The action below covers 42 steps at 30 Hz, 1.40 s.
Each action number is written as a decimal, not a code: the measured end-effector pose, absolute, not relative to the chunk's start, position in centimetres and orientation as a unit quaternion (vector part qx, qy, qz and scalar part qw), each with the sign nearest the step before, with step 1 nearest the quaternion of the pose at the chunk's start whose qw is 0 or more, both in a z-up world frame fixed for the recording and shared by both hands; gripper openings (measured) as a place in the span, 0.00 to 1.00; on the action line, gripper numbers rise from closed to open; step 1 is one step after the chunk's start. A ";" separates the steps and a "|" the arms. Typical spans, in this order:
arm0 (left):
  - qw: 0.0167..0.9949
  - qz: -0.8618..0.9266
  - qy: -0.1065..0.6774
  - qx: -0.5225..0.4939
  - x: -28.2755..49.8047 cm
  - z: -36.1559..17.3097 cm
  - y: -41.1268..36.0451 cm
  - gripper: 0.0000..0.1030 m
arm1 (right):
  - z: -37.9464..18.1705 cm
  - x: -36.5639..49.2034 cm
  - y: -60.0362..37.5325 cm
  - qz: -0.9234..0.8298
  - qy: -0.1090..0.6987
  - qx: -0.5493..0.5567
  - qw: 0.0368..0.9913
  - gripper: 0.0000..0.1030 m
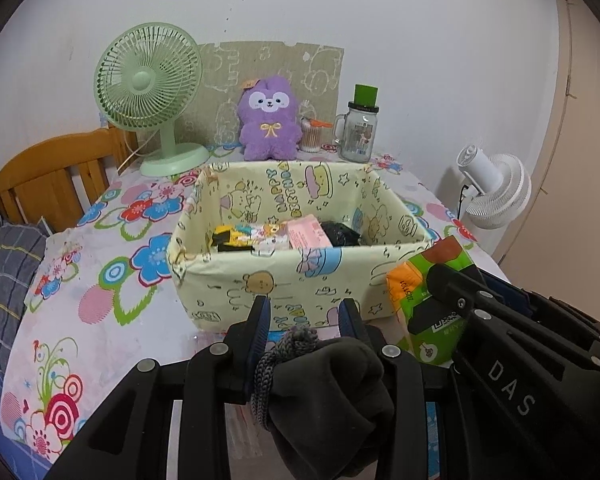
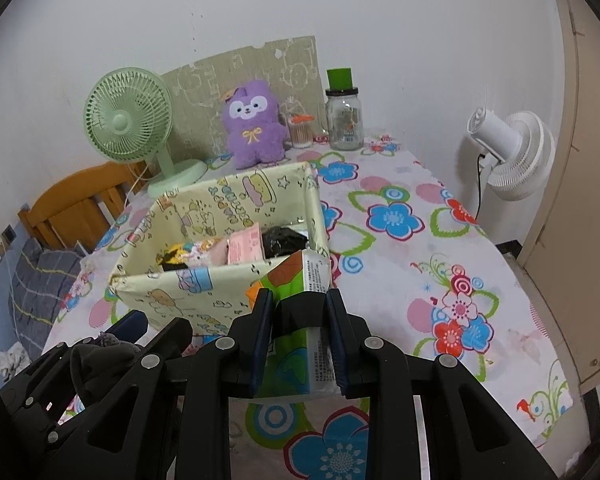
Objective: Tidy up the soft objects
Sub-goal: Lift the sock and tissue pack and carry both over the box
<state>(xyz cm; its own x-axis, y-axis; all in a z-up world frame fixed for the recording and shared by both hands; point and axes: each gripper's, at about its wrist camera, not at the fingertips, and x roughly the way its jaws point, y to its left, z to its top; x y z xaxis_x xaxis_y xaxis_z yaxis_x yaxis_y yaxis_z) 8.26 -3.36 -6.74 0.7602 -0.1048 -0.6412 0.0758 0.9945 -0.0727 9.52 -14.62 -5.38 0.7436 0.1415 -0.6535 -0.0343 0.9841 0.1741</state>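
Observation:
My left gripper (image 1: 305, 318) is shut on a dark grey soft cloth item (image 1: 332, 392) with a knitted cuff, held just in front of the pale yellow cartoon-print fabric box (image 1: 292, 280). My right gripper (image 2: 299, 316) is shut on a green and orange soft tissue pack (image 2: 300, 276), near the front right corner of the fabric box (image 2: 204, 292). The left wrist view shows the right gripper (image 1: 436, 296) and its tissue pack (image 1: 424, 276) beside the box. The left gripper (image 2: 120, 336) and the cloth item (image 2: 100, 360) appear at the lower left of the right wrist view. A pink pack (image 1: 306, 232), a black bundle (image 1: 340, 234) and colourful small items lie in the box.
Along the wall behind the box stand a green desk fan (image 1: 152, 92), a purple plush toy (image 1: 268, 120), a cotton swab tub (image 1: 312, 136) and a glass jar with a green lid (image 1: 358, 128). A white fan (image 2: 508, 152) stands off the floral tablecloth (image 2: 400, 240) to the right, and a wooden chair (image 1: 52, 176) to the left.

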 end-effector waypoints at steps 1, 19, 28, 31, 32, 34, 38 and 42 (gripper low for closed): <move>0.938 -0.048 0.342 -0.020 8.3 -6.5 -3.4 0.35 | -5.2 9.5 -14.6 0.048 0.353 0.075 0.931 0.29; 0.947 -0.044 0.318 -0.010 8.5 -3.2 -3.1 0.35 | -1.6 9.6 -13.7 0.058 0.325 0.062 0.942 0.28; 0.951 -0.048 0.306 -0.007 8.6 -2.0 -3.2 0.35 | -0.3 9.7 -13.6 0.056 0.315 0.055 0.946 0.28; 0.951 -0.048 0.304 -0.005 8.7 -1.8 -3.2 0.35 | 0.0 9.8 -13.7 0.055 0.313 0.055 0.946 0.28; 0.951 -0.047 0.304 -0.005 8.9 -1.8 -3.2 0.35 | 0.1 9.9 -13.7 0.055 0.313 0.055 0.946 0.28; 0.952 -0.047 0.303 -0.004 9.0 -1.6 -3.2 0.35 | 0.2 10.0 -13.7 0.055 0.313 0.055 0.947 0.28; 0.953 -0.047 0.299 -0.002 9.4 -1.3 -3.2 0.35 | 0.4 10.4 -13.7 0.054 0.310 0.055 0.948 0.28; 0.953 -0.048 0.298 -0.001 9.8 -1.2 -3.3 0.35 | 0.6 11.0 -13.6 0.054 0.309 0.055 0.948 0.28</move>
<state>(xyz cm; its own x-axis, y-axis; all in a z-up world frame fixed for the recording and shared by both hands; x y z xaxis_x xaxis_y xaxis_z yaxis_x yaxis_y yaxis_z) 9.79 -3.26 -1.16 0.8183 -0.0923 -0.5673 0.0908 0.9954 -0.0309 11.03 -13.60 0.57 0.8032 0.1365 -0.5799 -0.0688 0.9881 0.1373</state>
